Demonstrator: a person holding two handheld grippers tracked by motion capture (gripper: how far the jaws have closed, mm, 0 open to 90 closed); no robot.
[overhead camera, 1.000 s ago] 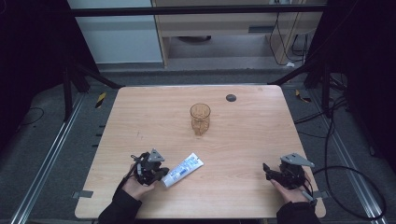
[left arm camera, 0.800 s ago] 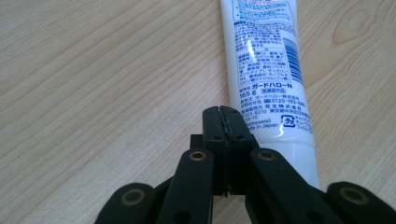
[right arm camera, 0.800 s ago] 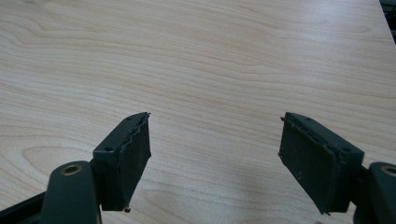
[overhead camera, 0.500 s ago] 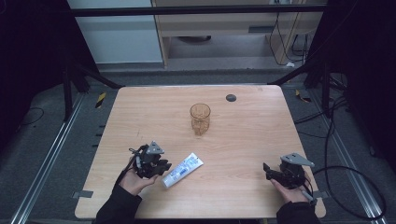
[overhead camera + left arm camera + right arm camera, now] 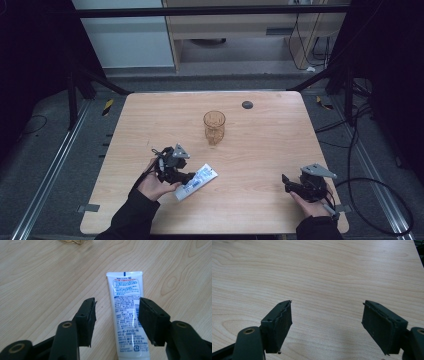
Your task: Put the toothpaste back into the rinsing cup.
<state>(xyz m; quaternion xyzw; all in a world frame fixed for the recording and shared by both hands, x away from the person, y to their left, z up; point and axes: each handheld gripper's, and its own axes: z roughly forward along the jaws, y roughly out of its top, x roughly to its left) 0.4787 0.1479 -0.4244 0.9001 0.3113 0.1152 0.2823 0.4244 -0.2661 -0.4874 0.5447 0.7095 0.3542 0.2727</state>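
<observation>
A white tube with blue and red print (image 5: 196, 181) lies flat on the wooden table (image 5: 260, 150), near its front left. My left gripper (image 5: 186, 176) hovers over the tube's near end, and its jaws have just been opening. In the left gripper view the tube (image 5: 127, 307) lies between the spread jaws of the left gripper (image 5: 117, 315), below them, with no pad pressing on it. An amber patterned glass (image 5: 214, 127) stands upright at the table's middle. My right gripper (image 5: 286, 182) rests near the front right, open over bare wood (image 5: 327, 312).
A small dark round disc (image 5: 247, 104) lies near the table's far edge. Black frame legs stand beside both far corners. Cables trail on the floor at the right, and a cabinet stands beyond the table.
The left gripper has lifted a little and drawn back off the tube, and its jaws have spread. The tube stays on the table. The right gripper has not moved.
</observation>
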